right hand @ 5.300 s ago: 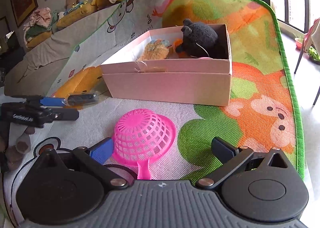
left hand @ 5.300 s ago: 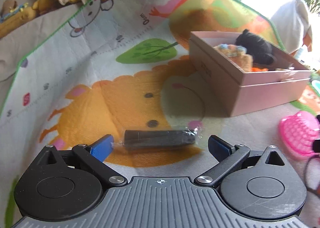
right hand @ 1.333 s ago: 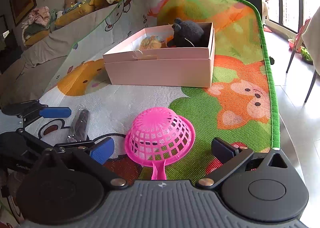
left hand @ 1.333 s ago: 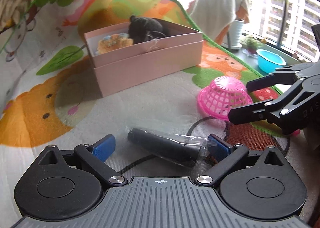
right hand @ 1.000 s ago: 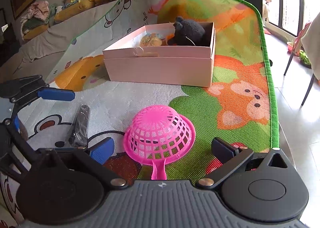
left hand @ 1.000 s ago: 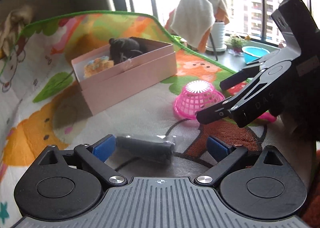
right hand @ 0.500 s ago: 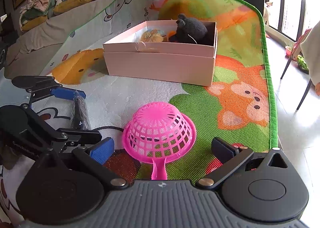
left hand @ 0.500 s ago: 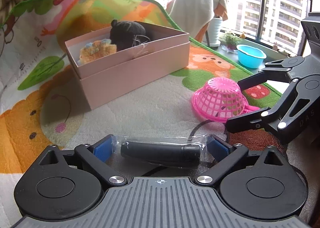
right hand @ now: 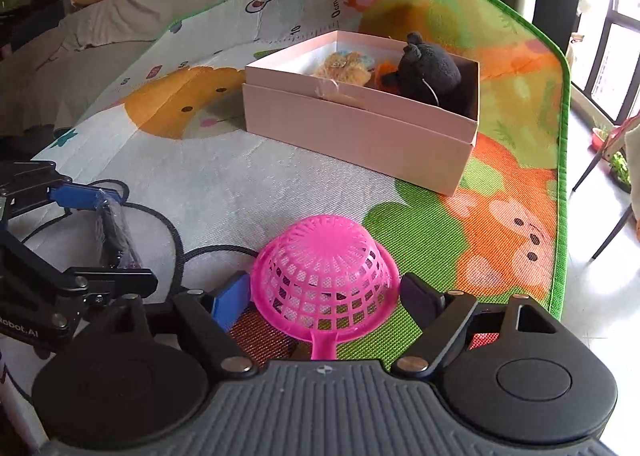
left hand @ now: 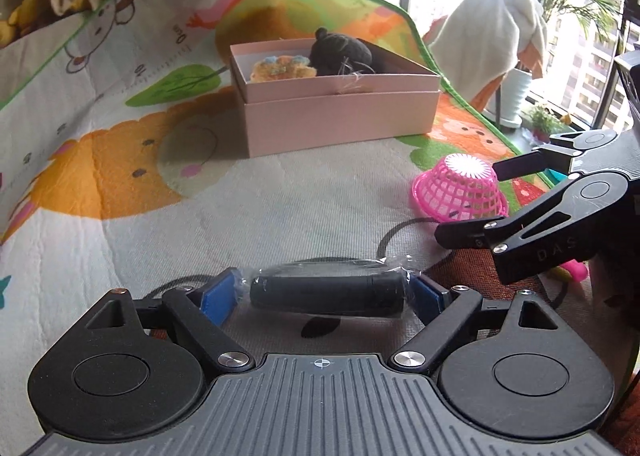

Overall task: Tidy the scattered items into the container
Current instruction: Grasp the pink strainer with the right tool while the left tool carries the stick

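The left gripper (left hand: 326, 294) brackets a black cylinder in clear wrap (left hand: 326, 294) lying crosswise on the play mat (left hand: 280, 199). Its jaws are closing; the blue pads (left hand: 216, 302) sit at the wrapper's ends, and firm contact with the cylinder itself cannot be confirmed from this angle.

The right gripper (right hand: 326, 298) straddles the overturned pink basket (right hand: 324, 276), handle toward the camera. Its jaws are closing, fingers just beside the rim, apparently not yet pressing.

The pink box (right hand: 360, 127) stands at 12 o'clock from the basket, well apart, holding a black plush toy (right hand: 430, 71) and an orange plush toy (right hand: 344, 65).
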Demonstrator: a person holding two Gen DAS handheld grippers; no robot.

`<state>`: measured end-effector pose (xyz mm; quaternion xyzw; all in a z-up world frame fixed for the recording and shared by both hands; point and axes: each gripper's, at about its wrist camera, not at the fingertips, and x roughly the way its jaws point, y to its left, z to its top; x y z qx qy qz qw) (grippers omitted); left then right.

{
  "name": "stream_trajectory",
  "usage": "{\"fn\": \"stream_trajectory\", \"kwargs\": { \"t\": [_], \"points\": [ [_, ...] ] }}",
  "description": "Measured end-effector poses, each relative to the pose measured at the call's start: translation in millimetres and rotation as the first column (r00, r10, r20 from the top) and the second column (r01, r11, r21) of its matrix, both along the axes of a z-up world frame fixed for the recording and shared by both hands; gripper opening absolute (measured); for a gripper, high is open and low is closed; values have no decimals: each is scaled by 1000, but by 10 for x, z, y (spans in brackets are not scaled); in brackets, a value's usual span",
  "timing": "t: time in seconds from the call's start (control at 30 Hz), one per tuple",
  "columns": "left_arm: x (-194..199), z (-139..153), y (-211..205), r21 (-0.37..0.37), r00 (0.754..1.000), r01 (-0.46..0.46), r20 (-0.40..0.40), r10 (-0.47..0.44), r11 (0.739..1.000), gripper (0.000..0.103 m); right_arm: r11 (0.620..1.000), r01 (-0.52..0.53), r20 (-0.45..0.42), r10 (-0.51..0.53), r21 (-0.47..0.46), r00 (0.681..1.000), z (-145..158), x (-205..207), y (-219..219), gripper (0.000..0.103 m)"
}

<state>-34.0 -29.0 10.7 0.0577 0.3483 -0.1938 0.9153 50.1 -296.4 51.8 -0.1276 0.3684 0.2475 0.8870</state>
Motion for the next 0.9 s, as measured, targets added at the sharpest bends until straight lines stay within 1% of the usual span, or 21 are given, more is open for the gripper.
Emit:
{"fn": "stream_trajectory", "kwargs": {
  "t": [0.1,0.27,0.43,0.57,0.6,0.63,0.7,0.8,0.87,0.9],
  "points": [
    [-40,7,20,2,1000,2,2,-2,1000,92,1000,-10,17,11,-25,1000,14,-74,18,82],
    [-160,54,46,-20,997,76,29,-75,997,95,1000,-1,3,1,-23,1000,11,-115,-31,82],
    [-207,44,41,24,995,92,48,-93,995,95,1000,3,3,-3,-24,1000,21,-148,-67,82],
    [-236,27,69,33,993,107,53,-109,994,95,1000,8,-14,-8,-14,1000,23,-155,-95,82],
    [-246,29,70,37,992,107,58,-110,994,95,1000,8,-21,-8,-9,1000,38,-151,-102,82],
    [-254,35,67,42,992,107,61,-109,993,92,1000,7,-28,-7,-1,1000,61,-141,-111,82],
    [-256,54,60,39,992,107,58,-109,994,92,1000,-1,-33,2,20,999,157,-101,-122,82],
    [-174,132,17,28,994,102,46,-103,994,91,999,-4,12,3,39,1000,406,56,-104,82],
    [-66,230,-54,49,992,104,74,-107,993,91,999,4,58,-7,48,998,627,262,-69,82],
    [14,303,-100,63,989,104,100,-110,993,91,998,9,81,-14,56,997,739,392,-49,82]
  ]
}}
